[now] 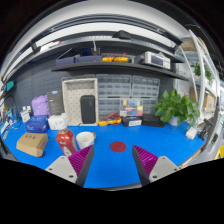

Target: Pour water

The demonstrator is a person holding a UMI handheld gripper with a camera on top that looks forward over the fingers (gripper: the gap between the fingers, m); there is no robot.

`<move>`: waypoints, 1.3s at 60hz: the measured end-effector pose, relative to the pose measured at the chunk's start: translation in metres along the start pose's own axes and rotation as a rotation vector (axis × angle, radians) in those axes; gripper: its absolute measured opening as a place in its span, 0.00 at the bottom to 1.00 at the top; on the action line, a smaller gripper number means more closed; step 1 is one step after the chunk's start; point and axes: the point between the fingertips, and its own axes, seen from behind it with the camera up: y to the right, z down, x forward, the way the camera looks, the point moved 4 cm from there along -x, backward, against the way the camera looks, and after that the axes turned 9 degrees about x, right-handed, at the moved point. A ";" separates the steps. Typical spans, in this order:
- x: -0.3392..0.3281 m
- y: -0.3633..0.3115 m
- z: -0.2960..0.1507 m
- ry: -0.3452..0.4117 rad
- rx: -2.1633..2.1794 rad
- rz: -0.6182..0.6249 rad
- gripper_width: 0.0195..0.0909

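Note:
My gripper (112, 163) hangs open above the blue table (160, 140), its two purple pads (81, 159) spread wide with nothing between them. A white cup (85, 140) stands just ahead of the left finger. To its left stands a red-and-white container (65, 139) that may be a kettle or bottle. A small dark red disc (118, 146) lies flat on the table ahead, between and beyond the fingers.
A tan box (32, 144), a blue box (37, 124) and a purple box (41, 105) crowd the left side. A white cabinet (80, 100) and a shelf with yellow items (115, 60) stand at the back. A green plant (178, 106) is on the right.

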 end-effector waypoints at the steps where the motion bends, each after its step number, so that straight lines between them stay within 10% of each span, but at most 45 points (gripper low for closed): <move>1: 0.000 -0.004 0.003 -0.006 0.000 -0.009 0.81; 23: 0.037 -0.128 0.103 -0.122 0.014 -0.175 0.83; 44: 0.120 -0.165 0.083 -0.012 -0.014 -0.218 0.80; 50: 0.137 -0.170 0.088 0.006 -0.031 -0.225 0.66; 54: 0.145 -0.167 0.087 0.046 -0.039 -0.205 0.35; 78: 0.148 -0.168 0.087 0.110 -0.040 -0.189 0.12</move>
